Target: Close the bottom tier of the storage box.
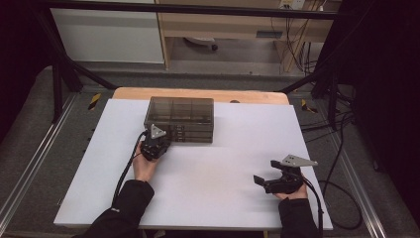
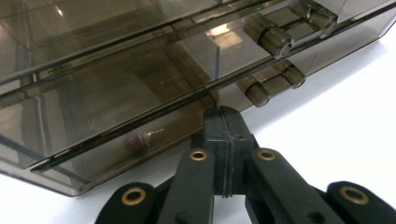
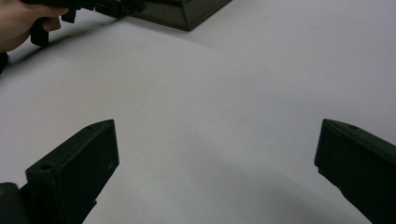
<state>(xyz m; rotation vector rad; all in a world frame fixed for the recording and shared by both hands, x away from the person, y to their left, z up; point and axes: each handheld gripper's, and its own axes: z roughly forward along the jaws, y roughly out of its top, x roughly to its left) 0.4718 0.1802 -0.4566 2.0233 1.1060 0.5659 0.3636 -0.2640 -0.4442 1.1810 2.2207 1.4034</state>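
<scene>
A smoked see-through drawer box (image 1: 181,111) stands at the back middle of the white board (image 1: 208,198). My left gripper (image 1: 163,140) is at the box's front left, its jaws pressed flat together with nothing visible between them. In the left gripper view the left gripper's tips (image 2: 223,114) touch or nearly touch the front of the lowest drawer (image 2: 116,140). Two bar-shaped drawer handles (image 2: 275,35) (image 2: 268,84) stick out just to the right above them. My right gripper (image 1: 266,171) rests on the board at the right, wide open and empty (image 3: 217,158).
A small dark round object (image 2: 135,141) shows through the lowest drawer's front. A wooden table edge (image 1: 198,93) runs behind the board. Black frame bars and cables stand on the floor at both sides. The person's left hand (image 3: 18,23) appears far off in the right gripper view.
</scene>
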